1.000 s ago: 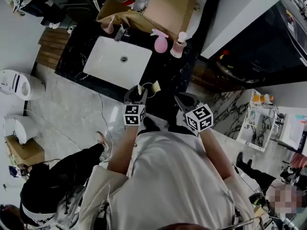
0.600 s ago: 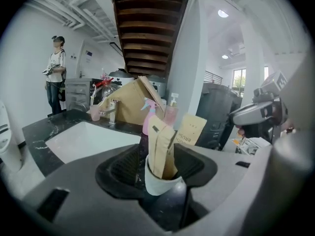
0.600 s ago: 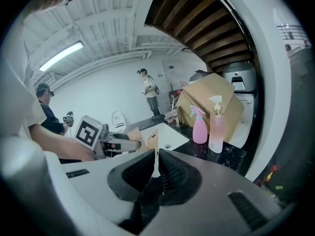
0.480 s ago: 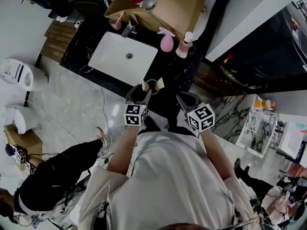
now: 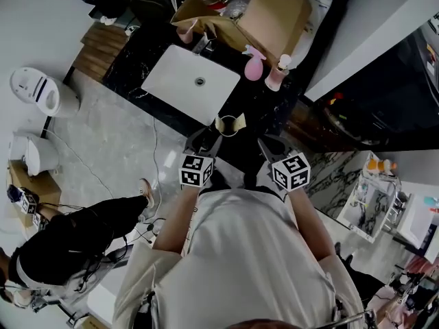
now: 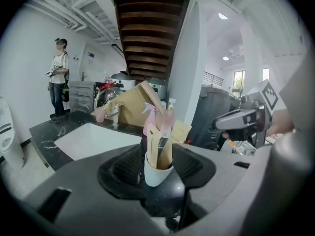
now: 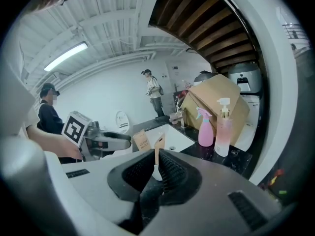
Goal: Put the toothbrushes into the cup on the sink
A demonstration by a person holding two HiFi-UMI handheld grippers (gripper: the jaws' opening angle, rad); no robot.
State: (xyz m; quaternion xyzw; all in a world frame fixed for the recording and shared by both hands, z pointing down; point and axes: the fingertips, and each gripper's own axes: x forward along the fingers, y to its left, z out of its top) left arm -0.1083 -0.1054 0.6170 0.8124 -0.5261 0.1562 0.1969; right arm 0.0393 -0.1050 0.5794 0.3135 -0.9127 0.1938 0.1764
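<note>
Change since a second ago: your left gripper [image 5: 207, 142] has backed off the cup [image 5: 230, 125], which then sat right at its tips.
- Cup: upright on the black counter [image 5: 264, 112], just ahead of the left jaws and ahead-left of the right jaws.
- Toothbrushes [image 6: 160, 146]: paper-wrapped, standing inside the cup. No loose one is visible.
- Left jaws: wide and easing closed, with nothing between the pads.
- Right gripper [image 5: 269, 148]: jaws nearly together and empty.
- Sink basin [image 5: 188, 84]: beyond the cup, off to the left of both jaws.
- Status: the task looks complete. You seem to have only the withdrawal left.
</note>
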